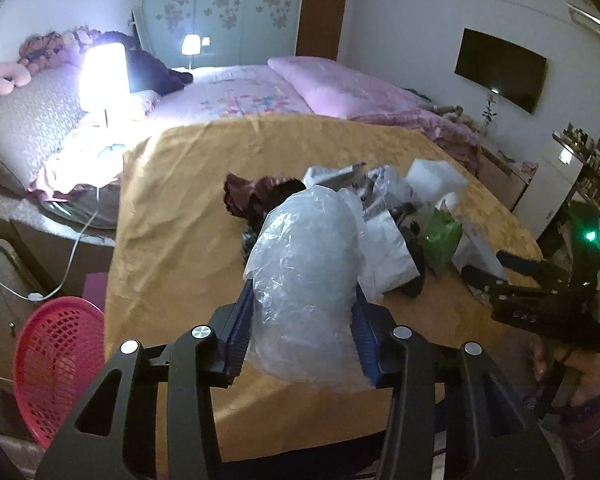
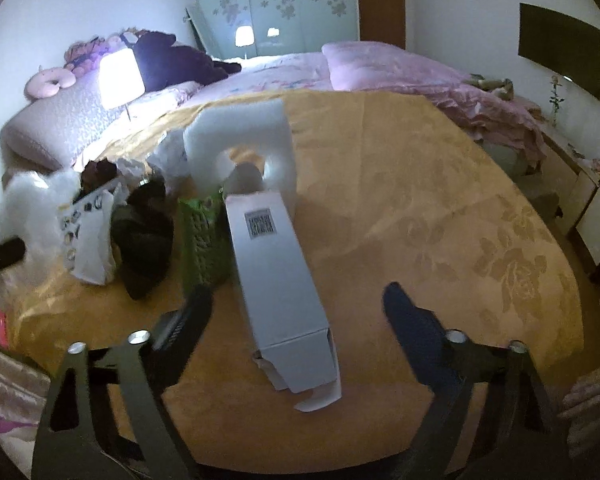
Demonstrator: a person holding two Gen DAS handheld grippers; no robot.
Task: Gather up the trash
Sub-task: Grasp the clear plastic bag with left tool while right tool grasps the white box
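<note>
Table (image 2: 440, 208): big, with a yellow cloth over it. The trash sits on its left part in the right wrist view.
Trash pile (image 1: 396, 224): bags, a green bag and a white foam piece, all bunched up in the middle of the table.
Long white box (image 2: 278, 280): lies flat, pointing from near to far, its near flap open. It looks light and stiff, but thin card can crush — best to hold it across the two long sides, near the middle.
Clear plastic wrap (image 1: 304, 280): a puffy, crinkly wad, soft, very light and a bit slippery.
Pink basket (image 1: 56, 364): near left, down beside the table.
Left gripper (image 1: 300, 320): pinching the plastic wrap between both blue pads.
Right gripper (image 2: 296, 304): jaws wide, one on each side of the box, not touching it — nothing held yet.
</note>
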